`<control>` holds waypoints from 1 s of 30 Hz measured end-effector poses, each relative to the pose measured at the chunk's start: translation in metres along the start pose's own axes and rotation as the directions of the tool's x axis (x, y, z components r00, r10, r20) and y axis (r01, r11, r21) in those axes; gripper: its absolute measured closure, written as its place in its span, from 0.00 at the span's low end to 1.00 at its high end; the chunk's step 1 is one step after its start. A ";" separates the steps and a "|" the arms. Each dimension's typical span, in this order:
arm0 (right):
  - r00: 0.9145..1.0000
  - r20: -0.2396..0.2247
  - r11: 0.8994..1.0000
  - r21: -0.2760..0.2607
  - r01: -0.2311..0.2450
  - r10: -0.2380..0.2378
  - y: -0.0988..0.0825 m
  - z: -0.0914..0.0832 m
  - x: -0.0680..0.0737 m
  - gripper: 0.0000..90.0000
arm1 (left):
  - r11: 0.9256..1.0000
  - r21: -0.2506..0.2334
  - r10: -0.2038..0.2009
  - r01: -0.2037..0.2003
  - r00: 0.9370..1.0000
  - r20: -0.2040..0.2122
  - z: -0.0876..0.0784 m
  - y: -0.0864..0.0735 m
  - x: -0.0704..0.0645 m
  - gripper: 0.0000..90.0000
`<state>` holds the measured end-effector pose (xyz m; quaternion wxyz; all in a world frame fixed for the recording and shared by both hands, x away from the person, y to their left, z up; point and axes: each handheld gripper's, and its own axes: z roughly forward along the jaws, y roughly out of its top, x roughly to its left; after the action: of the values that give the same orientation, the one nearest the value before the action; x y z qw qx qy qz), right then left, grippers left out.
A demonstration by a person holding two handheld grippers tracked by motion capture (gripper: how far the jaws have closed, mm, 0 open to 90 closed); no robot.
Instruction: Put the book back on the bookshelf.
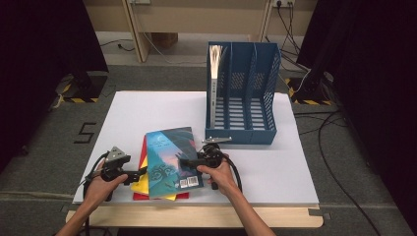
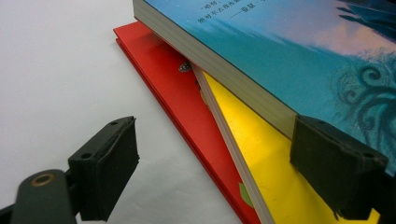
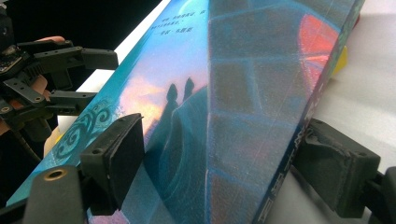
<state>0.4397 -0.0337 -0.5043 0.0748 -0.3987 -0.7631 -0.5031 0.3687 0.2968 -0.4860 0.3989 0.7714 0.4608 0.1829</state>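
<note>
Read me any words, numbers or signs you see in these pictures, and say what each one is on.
"5": black mark on the grey floor left of the table.
Barcode on the blue book: digits too small to read.
Chinese lines on the blue book's cover: too blurred to read.
Lettering on its spine: unreadable.

Overhead light even on the white table (image 1: 147,113); surroundings dark. High view soft, low-resolution. Teal book (image 3: 196,93) glossy, close-up blurred.
</note>
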 end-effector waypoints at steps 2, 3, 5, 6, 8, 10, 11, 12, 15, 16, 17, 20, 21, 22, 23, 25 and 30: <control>1.000 0.000 1.000 0.001 0.002 -0.002 0.001 -0.001 0.000 0.24 | 1.000 -0.001 -0.009 0.009 1.000 0.005 0.000 0.000 0.001 0.16; 1.000 0.000 1.000 0.003 0.000 0.000 0.001 -0.001 0.000 0.25 | 1.000 -0.001 -0.011 0.011 1.000 0.006 0.000 -0.001 0.001 0.16; 1.000 0.001 1.000 -0.002 0.004 -0.004 0.001 -0.002 0.000 0.27 | 1.000 0.001 -0.014 0.014 1.000 0.008 0.001 -0.001 0.002 0.15; 1.000 0.003 1.000 -0.003 0.008 -0.008 0.002 -0.003 0.000 0.29 | 1.000 0.002 -0.021 0.021 1.000 0.011 0.001 -0.001 0.002 0.15; 1.000 0.011 1.000 -0.010 0.026 -0.026 0.003 -0.005 0.001 0.32 | 1.000 0.004 -0.029 0.029 0.999 0.015 0.001 -0.001 0.003 0.15; 0.999 0.025 0.999 -0.006 0.045 -0.045 0.004 -0.007 0.004 0.32 | 1.000 0.005 -0.027 0.027 1.000 0.014 0.000 -0.001 0.003 0.14; 0.998 0.030 0.999 -0.005 0.054 -0.053 0.005 -0.008 0.005 0.33 | 1.000 0.005 -0.027 0.027 1.000 0.014 0.001 -0.001 0.004 0.14; 0.998 0.030 0.998 -0.006 0.062 -0.062 0.005 -0.008 0.006 0.33 | 1.000 0.005 -0.030 0.030 0.999 0.018 0.001 -0.001 0.004 0.14; 0.999 0.011 0.999 -0.016 0.035 -0.034 0.005 -0.009 0.004 0.37 | 1.000 0.003 -0.027 0.027 0.999 0.021 0.001 -0.001 0.004 0.15; 1.000 0.002 1.000 -0.018 0.017 -0.017 0.004 -0.009 0.003 0.37 | 1.000 0.003 -0.028 0.028 0.999 0.026 0.001 -0.001 0.005 0.15; 1.000 0.000 1.000 -0.017 0.012 -0.012 0.004 -0.007 0.002 0.36 | 0.999 0.003 -0.033 0.032 0.999 0.033 0.001 -0.002 0.006 0.15; 1.000 -0.006 1.000 -0.015 0.004 -0.004 0.004 -0.005 0.002 0.36 | 0.999 0.002 -0.033 0.033 0.999 0.035 0.001 -0.002 0.006 0.15; 1.000 -0.010 1.000 -0.013 0.002 -0.002 0.004 -0.005 0.002 0.36 | 1.000 0.004 -0.031 0.031 0.999 0.035 0.002 -0.001 0.006 0.14; 1.000 -0.017 1.000 -0.012 0.007 -0.007 0.004 -0.004 0.001 0.36 | 0.999 0.006 -0.031 0.031 0.999 0.037 0.002 -0.001 0.007 0.14; 1.000 -0.021 1.000 -0.011 0.006 -0.007 0.004 -0.004 0.001 0.36 | 0.999 0.007 -0.035 0.035 0.999 0.039 0.002 -0.002 0.007 0.14; 1.000 -0.026 1.000 -0.007 -0.002 0.002 0.005 -0.003 0.000 0.36 | 0.999 0.006 -0.034 0.034 0.999 0.037 0.002 -0.002 0.006 0.14; 1.000 -0.031 1.000 0.001 -0.004 0.004 0.006 -0.001 0.000 0.36 | 0.999 0.009 -0.039 0.039 0.998 0.041 0.002 -0.002 0.007 0.14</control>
<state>0.4440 -0.0336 -0.4997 0.0877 -0.3925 -0.7612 -0.5087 0.3726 0.3025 -0.4890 0.4086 0.7674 0.4683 0.1574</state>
